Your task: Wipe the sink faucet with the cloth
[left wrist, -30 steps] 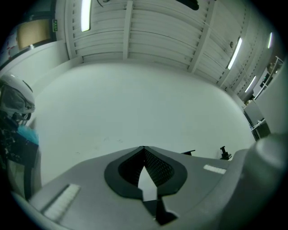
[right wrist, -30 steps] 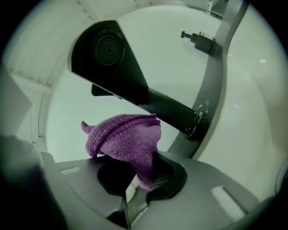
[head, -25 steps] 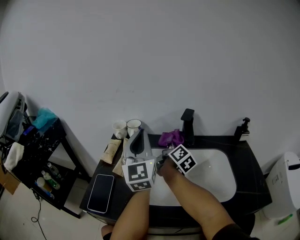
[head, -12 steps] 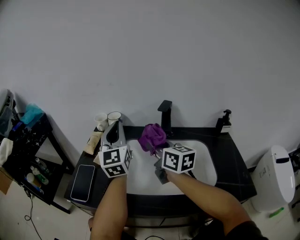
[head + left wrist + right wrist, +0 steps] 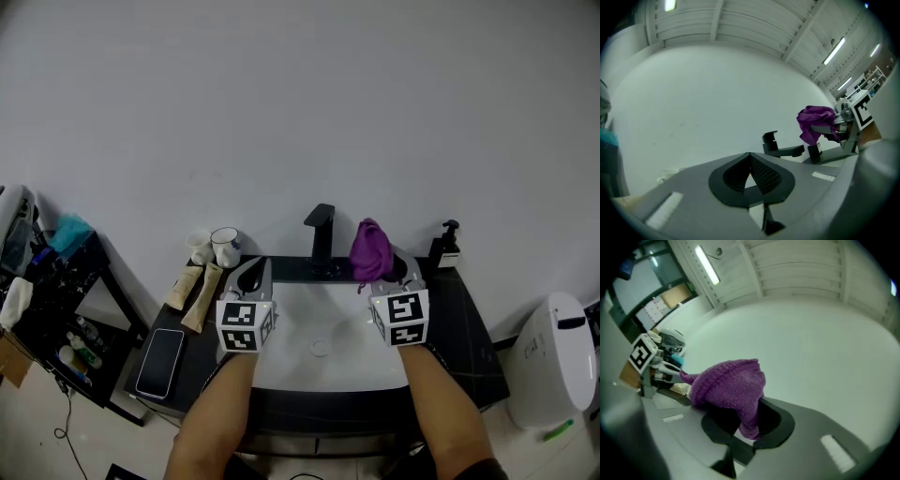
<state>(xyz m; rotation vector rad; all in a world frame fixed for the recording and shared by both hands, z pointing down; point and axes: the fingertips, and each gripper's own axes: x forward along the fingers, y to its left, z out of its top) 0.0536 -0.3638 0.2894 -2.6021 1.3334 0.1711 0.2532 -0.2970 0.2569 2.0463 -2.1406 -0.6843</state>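
Note:
The black faucet (image 5: 321,231) stands at the back rim of the white sink (image 5: 281,361). My right gripper (image 5: 380,269) is shut on the purple knitted cloth (image 5: 371,247), held up in the air just right of the faucet and not touching it. In the right gripper view the cloth (image 5: 730,387) bulges out over the jaws. My left gripper (image 5: 251,270) hovers over the sink's left edge, shut and empty. The left gripper view shows the faucet (image 5: 780,148) with the cloth (image 5: 814,123) to its right.
A black soap dispenser (image 5: 447,245) stands at the counter's back right. Two cups (image 5: 218,247), tubes (image 5: 194,291) and a phone (image 5: 160,350) lie on the counter's left. A cluttered black shelf (image 5: 47,300) is at far left, a white bin (image 5: 551,364) at right.
The right gripper has carried the cloth from the left of the faucet up to its right side. The left gripper shifted slightly and stays shut; the head view re-centred on the sink.

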